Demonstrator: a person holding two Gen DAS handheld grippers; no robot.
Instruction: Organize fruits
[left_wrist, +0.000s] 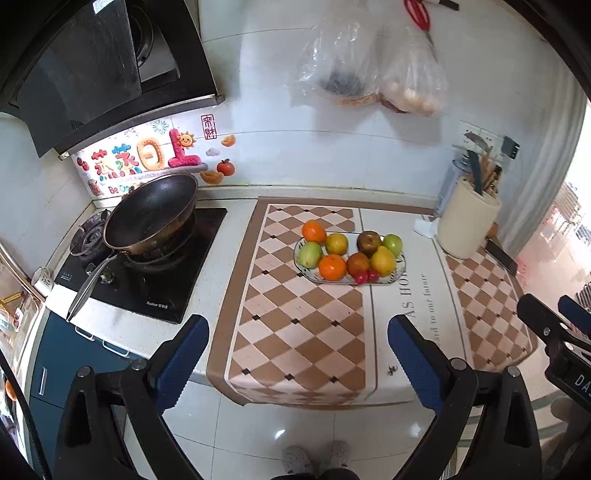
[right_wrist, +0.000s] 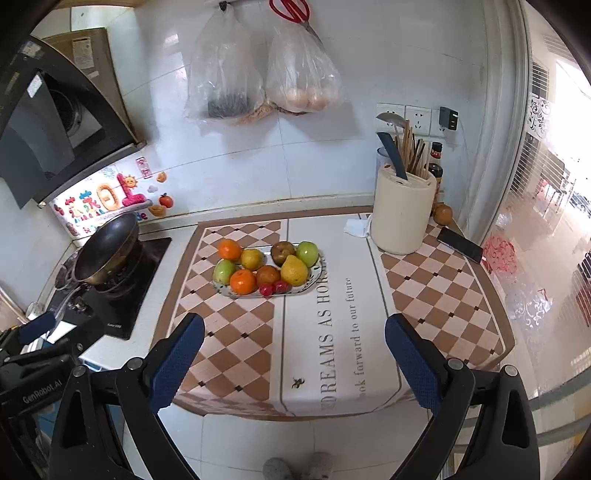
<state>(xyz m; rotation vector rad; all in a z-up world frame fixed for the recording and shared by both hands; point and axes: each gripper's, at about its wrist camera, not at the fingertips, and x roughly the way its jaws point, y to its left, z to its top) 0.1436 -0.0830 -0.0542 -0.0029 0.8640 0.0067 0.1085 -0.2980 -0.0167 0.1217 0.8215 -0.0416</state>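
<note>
A patterned plate (left_wrist: 398, 272) (right_wrist: 314, 277) sits on the checkered mat (left_wrist: 295, 332) (right_wrist: 236, 332), piled with several fruits: oranges (left_wrist: 332, 266) (right_wrist: 243, 281), a yellow pear (left_wrist: 383, 260) (right_wrist: 294, 270), green apples (left_wrist: 310, 254) (right_wrist: 307, 253), brown fruits (left_wrist: 368, 242) (right_wrist: 282, 252) and small red ones (left_wrist: 366, 276) (right_wrist: 273, 288). A lone brown fruit (right_wrist: 442, 214) lies behind the utensil holder. My left gripper (left_wrist: 298, 354) hangs open, well short of the plate. My right gripper (right_wrist: 294, 352) is open too, nothing between its fingers.
A wok (left_wrist: 151, 216) (right_wrist: 107, 249) rests on the stove at left. A cream utensil holder (left_wrist: 467, 221) (right_wrist: 402, 210) stands at right, with a phone (right_wrist: 460, 243) and a crumpled tissue (right_wrist: 357, 227) near it. Plastic bags (right_wrist: 258, 74) hang on the wall. A person's feet (right_wrist: 295, 467) show below.
</note>
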